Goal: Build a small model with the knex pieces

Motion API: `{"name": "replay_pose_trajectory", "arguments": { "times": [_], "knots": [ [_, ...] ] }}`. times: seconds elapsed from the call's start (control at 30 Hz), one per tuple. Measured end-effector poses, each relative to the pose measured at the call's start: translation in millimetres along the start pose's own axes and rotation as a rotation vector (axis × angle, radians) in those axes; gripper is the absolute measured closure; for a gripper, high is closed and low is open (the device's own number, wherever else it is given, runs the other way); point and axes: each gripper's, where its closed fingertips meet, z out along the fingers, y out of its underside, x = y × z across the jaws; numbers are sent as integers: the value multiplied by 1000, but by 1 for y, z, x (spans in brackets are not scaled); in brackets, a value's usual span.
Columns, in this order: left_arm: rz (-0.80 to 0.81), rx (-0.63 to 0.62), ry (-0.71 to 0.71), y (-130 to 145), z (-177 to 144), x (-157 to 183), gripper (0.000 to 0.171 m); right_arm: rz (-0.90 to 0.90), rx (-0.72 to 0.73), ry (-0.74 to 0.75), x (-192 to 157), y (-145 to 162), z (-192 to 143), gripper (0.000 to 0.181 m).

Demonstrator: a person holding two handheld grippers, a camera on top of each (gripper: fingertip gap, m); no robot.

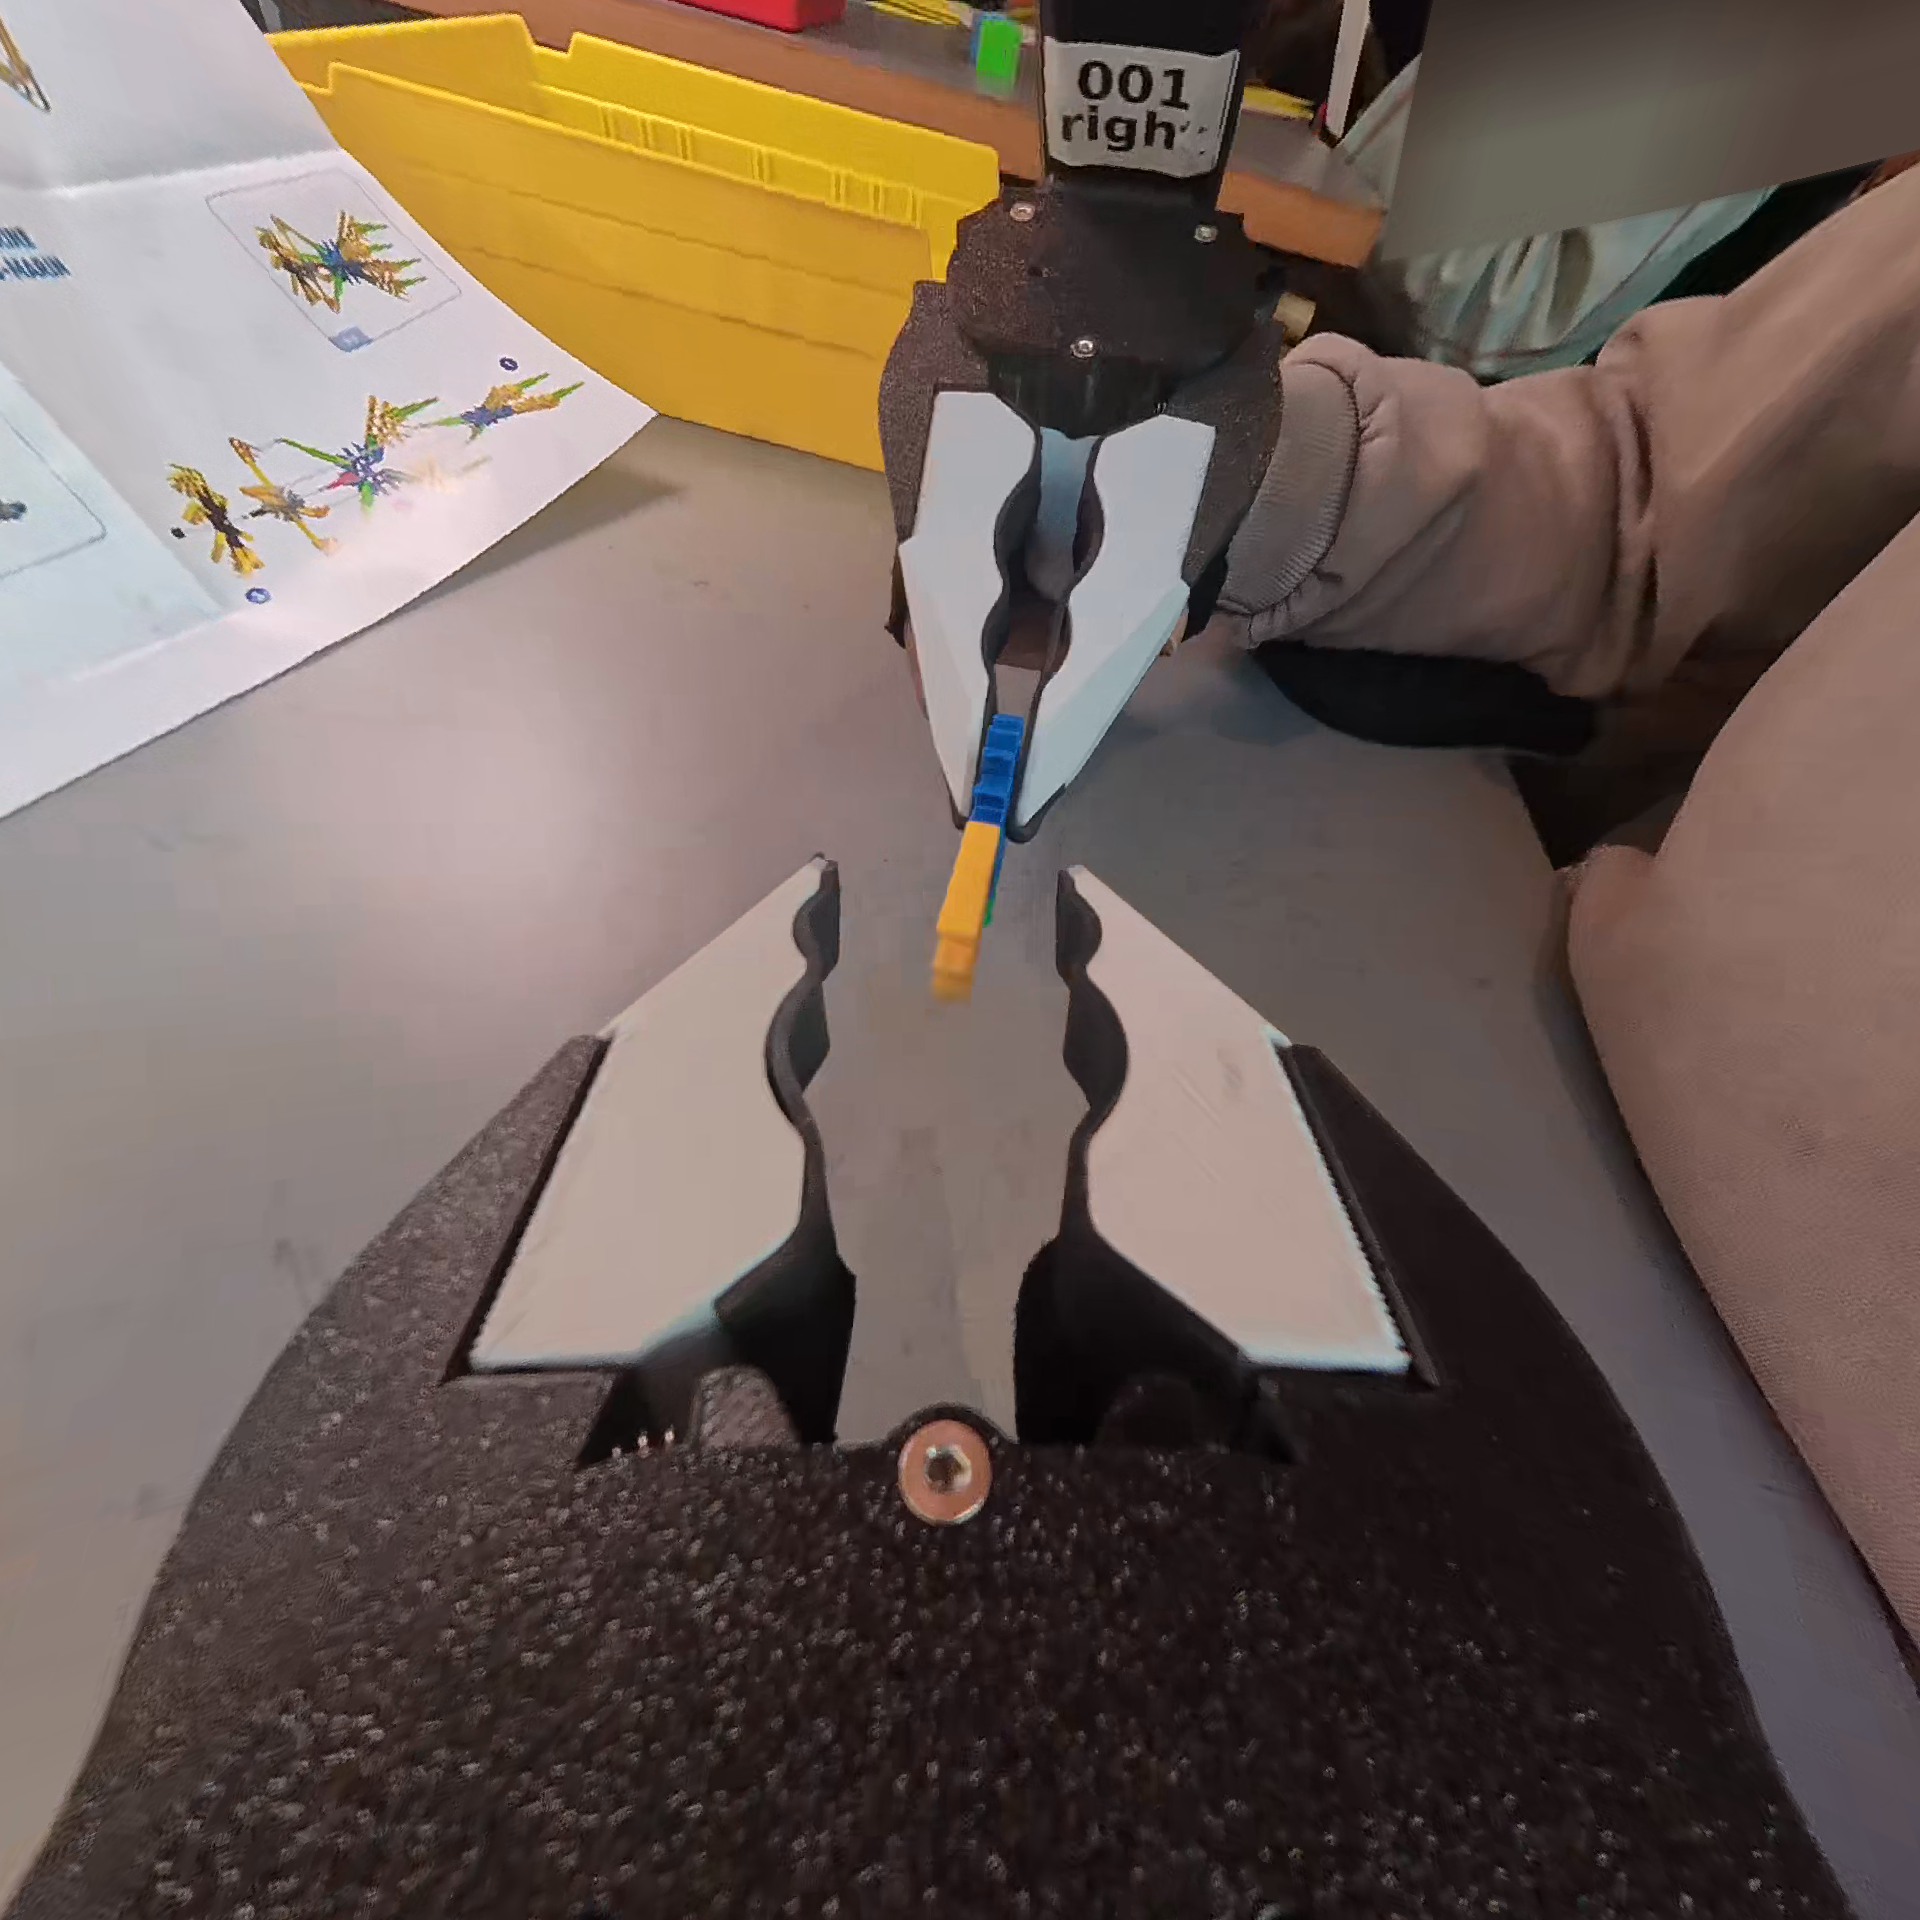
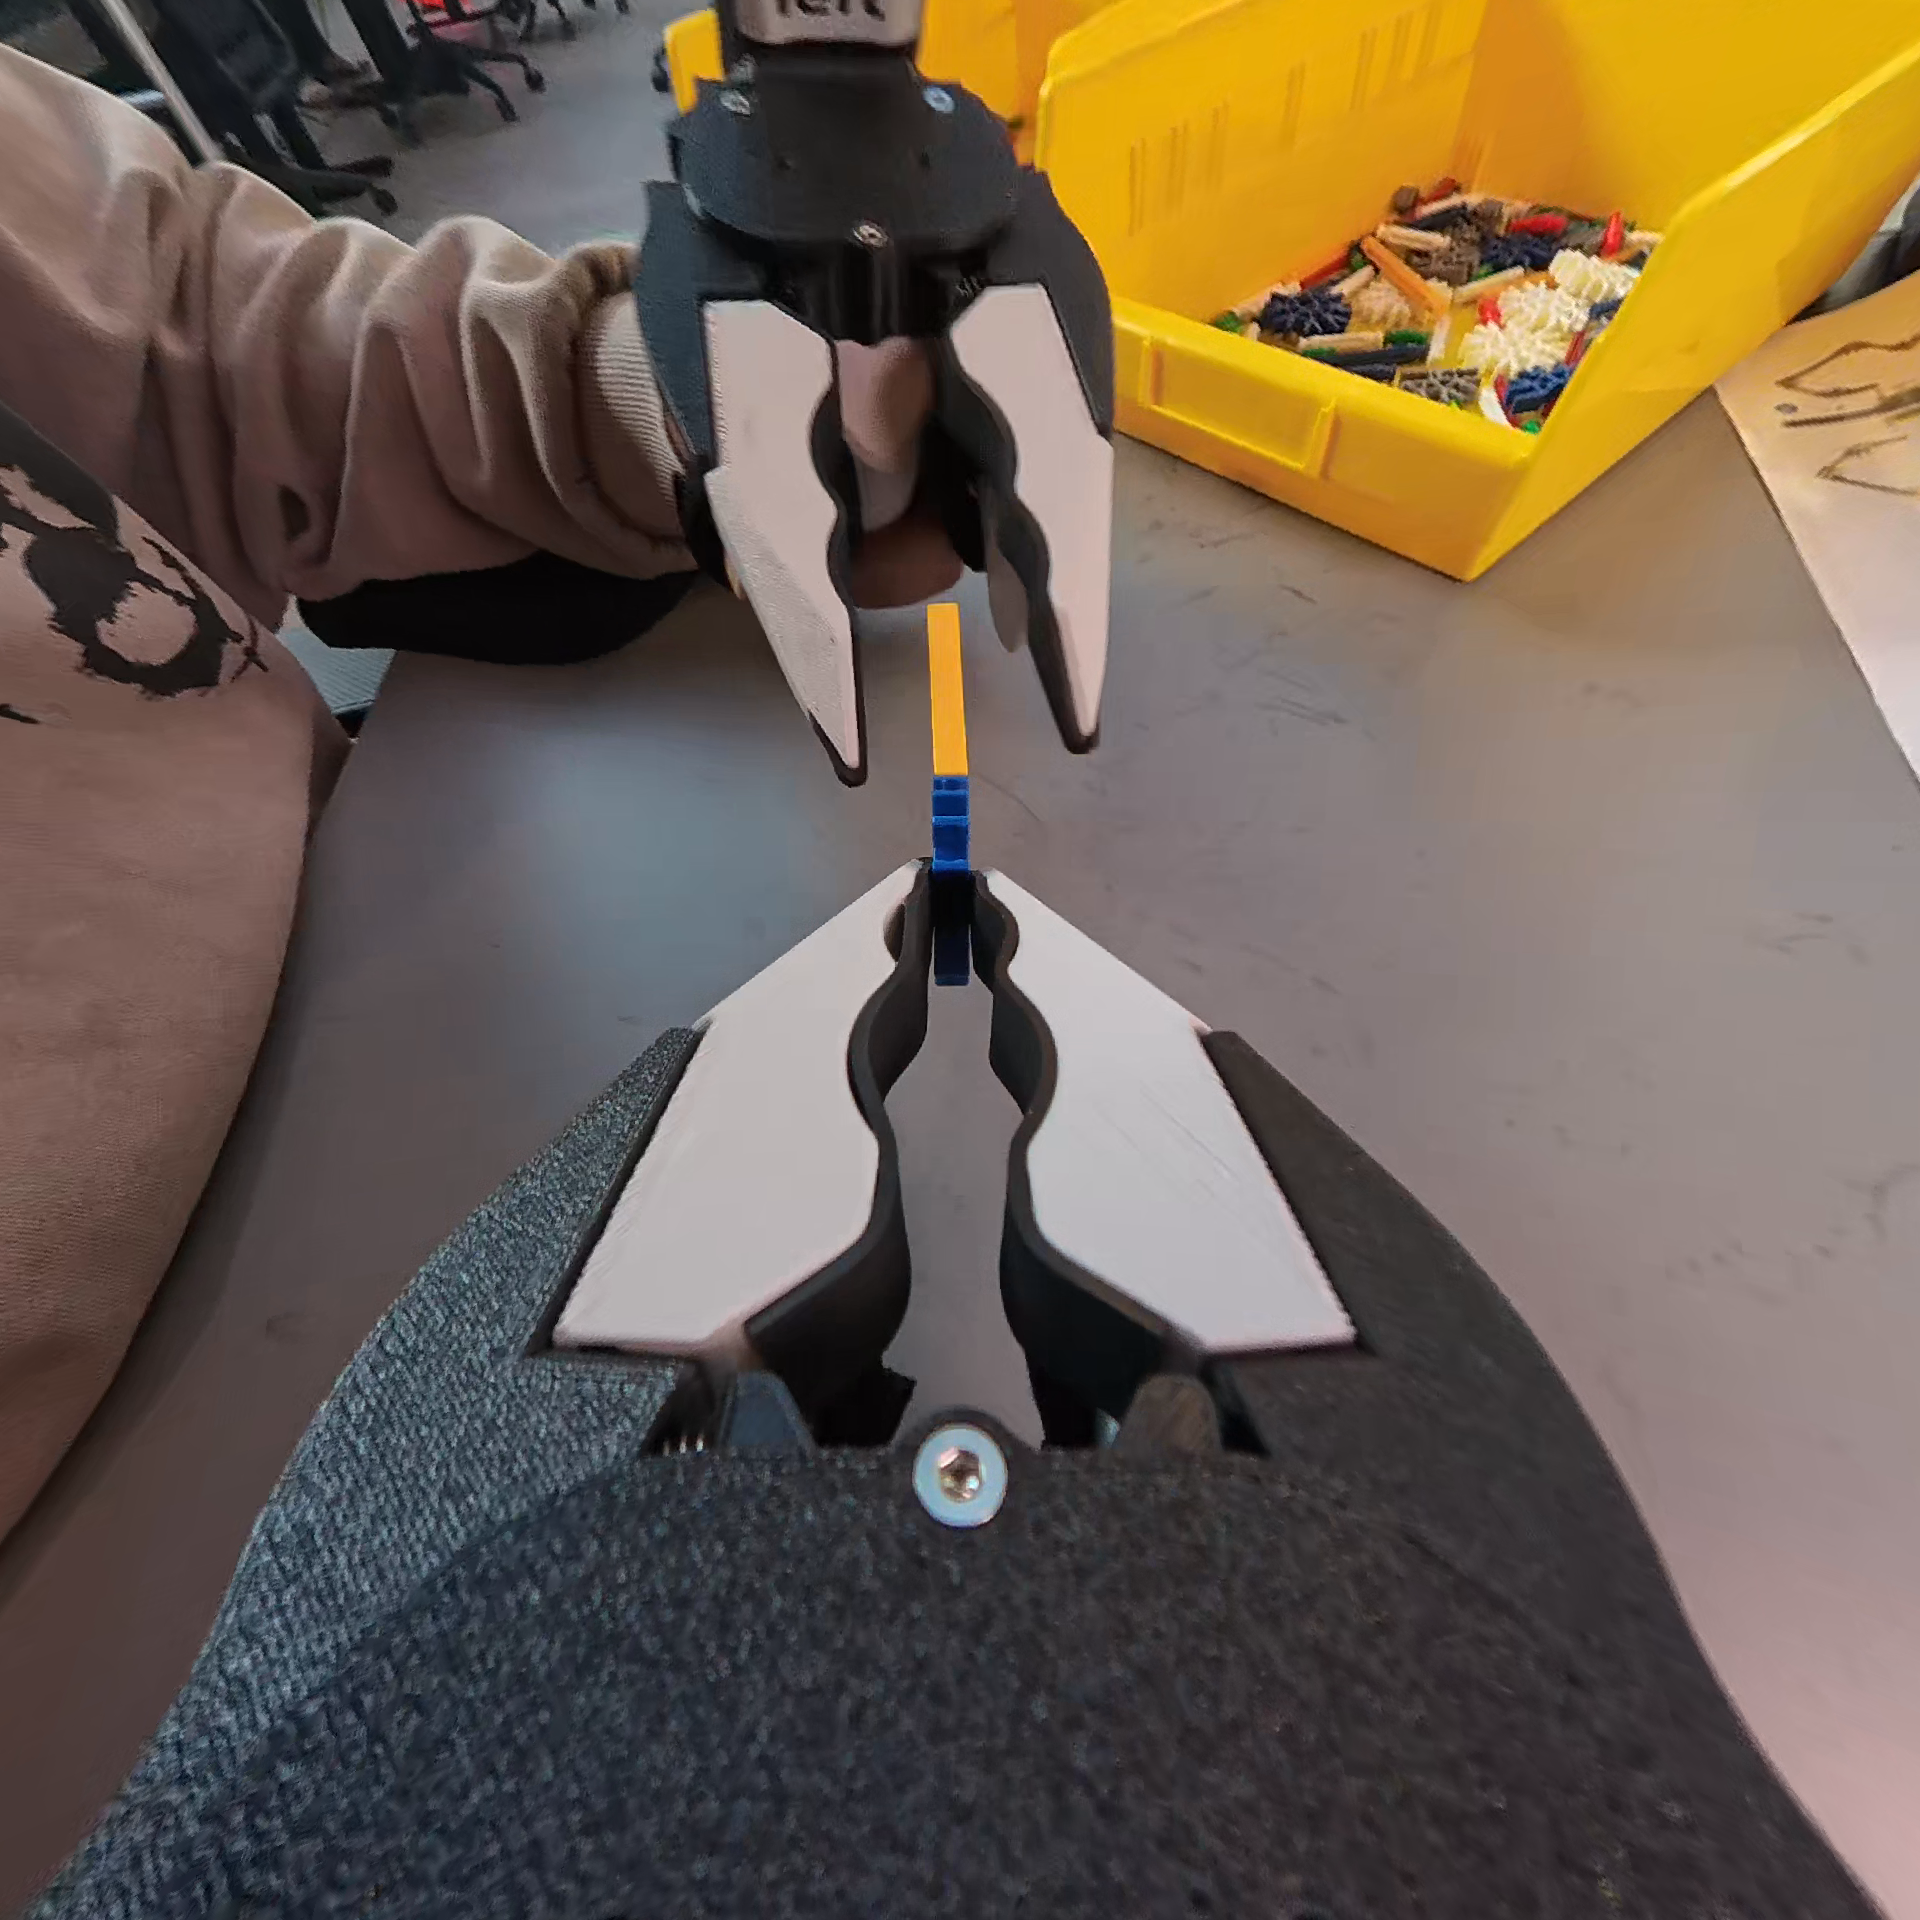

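The right gripper (image 2: 951,873) is clamped on a blue connector piece (image 2: 950,831) at its very fingertips, and a yellow rod (image 2: 947,691) plugged into that connector sticks straight out ahead of the tips toward the other tool. The left gripper (image 1: 945,868) faces it tip to tip with its jaws spread apart and nothing between them; seen from the left wrist view, the rod's free end sits just ahead of the gap, roughly on its centre line, not touching either finger. From the right wrist view the rod's far end reaches in between the left gripper's 2 spread fingers, but no contact shows. So the 2 joined pieces are carried by 1 tool alone above the grey table (image 2: 1455,935), and the other has not taken hold. Beyond the left gripper's right finger stands a yellow bin (image 2: 1299,436) of mixed construction pieces (image 2: 1455,301), well apart from both tools. Off to the left gripper's own left lies an illustrated instruction sheet (image 1: 260,416), with another yellow bin (image 1: 665,239) past it.
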Motion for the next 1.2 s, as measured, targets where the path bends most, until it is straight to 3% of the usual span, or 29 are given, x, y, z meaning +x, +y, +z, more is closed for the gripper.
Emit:
{"name": "replay_pose_trajectory", "arguments": {
  "times": [0.07,0.2,0.5,0.73,0.8,0.93,1.2],
  "knots": [
    [-25,8,44,1,1,5,134,-18,41,-37,-8,-8,-2,178],
    [-5,6,148,1,4,26,166,-34,55,-85,-18,-11,-1,177],
    [-41,94,244,-18,-6,41,165,14,173,-214,-33,-29,-13,177],
    [-58,80,212,-16,-5,35,166,-8,161,-161,-26,-28,-16,176],
    [-51,67,227,-14,-2,38,166,-34,137,-135,-27,-26,-10,166],
    [-38,57,253,-12,1,45,166,-73,90,-161,-37,-20,-3,175],
    [13,161,444,-30,-14,81,166,108,270,-503,-76,-44,-16,175]
  ]
}}
